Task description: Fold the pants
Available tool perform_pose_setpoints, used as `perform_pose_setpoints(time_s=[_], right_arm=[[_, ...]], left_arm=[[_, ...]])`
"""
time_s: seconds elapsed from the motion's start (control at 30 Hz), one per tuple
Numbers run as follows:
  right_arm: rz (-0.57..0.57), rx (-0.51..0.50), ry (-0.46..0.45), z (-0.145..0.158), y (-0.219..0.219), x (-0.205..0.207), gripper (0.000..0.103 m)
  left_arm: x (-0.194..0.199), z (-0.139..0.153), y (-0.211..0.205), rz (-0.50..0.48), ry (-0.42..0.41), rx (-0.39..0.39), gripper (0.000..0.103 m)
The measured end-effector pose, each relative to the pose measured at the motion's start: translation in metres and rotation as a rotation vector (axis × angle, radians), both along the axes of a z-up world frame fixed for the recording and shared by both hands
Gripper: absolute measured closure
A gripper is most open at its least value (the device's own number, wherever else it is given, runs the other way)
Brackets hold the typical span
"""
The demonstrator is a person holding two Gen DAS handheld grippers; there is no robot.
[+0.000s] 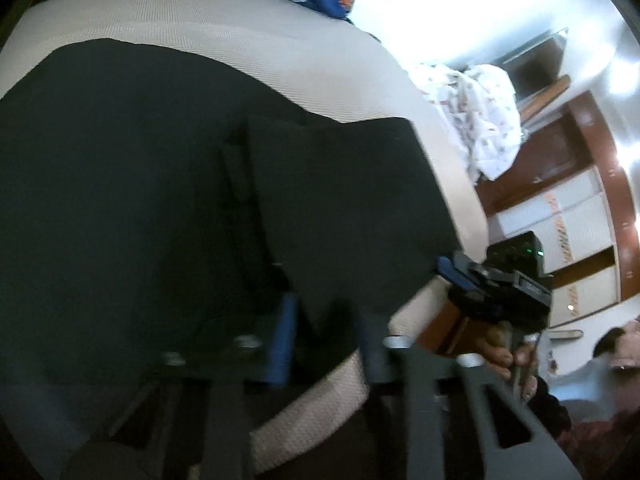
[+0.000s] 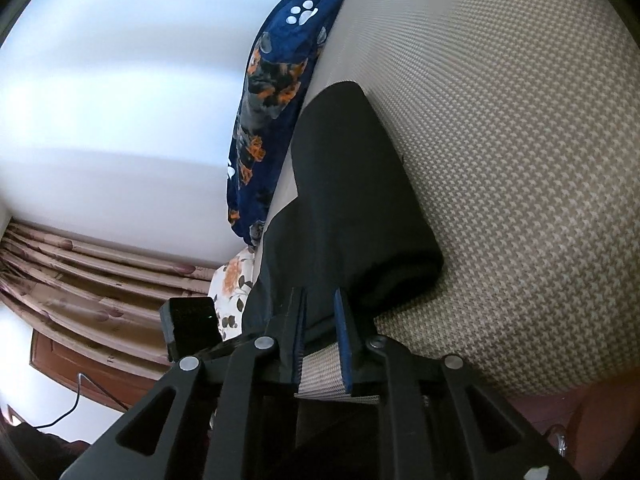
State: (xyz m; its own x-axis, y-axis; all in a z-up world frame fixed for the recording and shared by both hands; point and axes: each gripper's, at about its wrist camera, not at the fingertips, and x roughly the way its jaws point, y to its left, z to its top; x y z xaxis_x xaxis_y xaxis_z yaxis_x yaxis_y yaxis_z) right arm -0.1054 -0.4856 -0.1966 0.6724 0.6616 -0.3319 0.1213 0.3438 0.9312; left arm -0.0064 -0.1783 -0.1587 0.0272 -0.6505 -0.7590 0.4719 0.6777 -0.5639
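Two pairs of tongs sit at the near end of the black pants [image 2: 352, 200], which lie on a beige woven mattress [image 2: 520, 160]. The right tongs [image 2: 321, 340] stand nearly closed, leaving a narrow slot. The edge of the cloth lies between the tips, and bare mattress shows through the slot lower down. I cannot tell whether the pads actually press on the fabric. The left tongs [image 1: 328, 340] are blurred in my left view. Dark cloth lies between the fingers, but I cannot tell how far apart they stand or whether they grip.

From the right camera, open mattress spreads wide on the right of the pants. On the left, a blue paw-print blanket [image 2: 280, 80] lies close beside them. In the left view the mattress edge curves just past the right tongs, where a hand [image 1: 508, 356] holds the handle.

The pants run lengthwise away from the right tongs, towards the blanket. They are doubled over, with a rounded fold along their right side.
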Motion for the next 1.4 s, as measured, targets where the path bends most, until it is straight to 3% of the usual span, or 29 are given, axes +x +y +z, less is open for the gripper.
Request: perform_pose_setpoints(time_s=[0.07, 0.23, 0.43, 0.63, 0.8, 1.03, 1.2, 1.3, 1.4], right_arm=[[-0.003, 0.008, 0.0, -0.002, -0.001, -0.002, 0.087], [-0.003, 0.007, 0.0, -0.003, -0.001, -0.002, 0.087], [-0.007, 0.022, -0.017, 0.0, -0.002, -0.005, 0.08], [-0.034, 0.055, -0.02, -0.003, -0.008, -0.01, 0.079], [-0.001, 0.012, -0.038, 0.011, -0.012, -0.022, 0.077], [-0.154, -0.057, -0.091, 0.034, -0.05, -0.031, 0.077], [-0.052, -0.191, -0.056, 0.027, -0.026, -0.004, 0.089], [-0.044, -0.258, 0.006, 0.014, -0.023, -0.001, 0.103], [-0.026, -0.295, 0.019, 0.019, -0.022, 0.0, 0.103]], left_arm=[[0.001, 0.0, -0.001, 0.0, -0.006, 0.022, 0.095], [-0.004, 0.009, -0.002, 0.024, -0.068, 0.041, 0.101], [-0.02, 0.022, 0.004, 0.043, -0.104, 0.032, 0.102], [-0.024, 0.002, 0.005, 0.046, -0.099, 0.077, 0.102], [-0.025, 0.002, 0.002, 0.023, -0.13, 0.099, 0.102], [-0.025, -0.003, 0.006, 0.03, -0.132, 0.084, 0.101], [-0.024, -0.005, 0.01, 0.045, -0.125, 0.072, 0.101], [-0.025, -0.006, 0.011, 0.046, -0.13, 0.069, 0.101], [-0.026, -0.007, 0.011, 0.045, -0.14, 0.067, 0.1]])
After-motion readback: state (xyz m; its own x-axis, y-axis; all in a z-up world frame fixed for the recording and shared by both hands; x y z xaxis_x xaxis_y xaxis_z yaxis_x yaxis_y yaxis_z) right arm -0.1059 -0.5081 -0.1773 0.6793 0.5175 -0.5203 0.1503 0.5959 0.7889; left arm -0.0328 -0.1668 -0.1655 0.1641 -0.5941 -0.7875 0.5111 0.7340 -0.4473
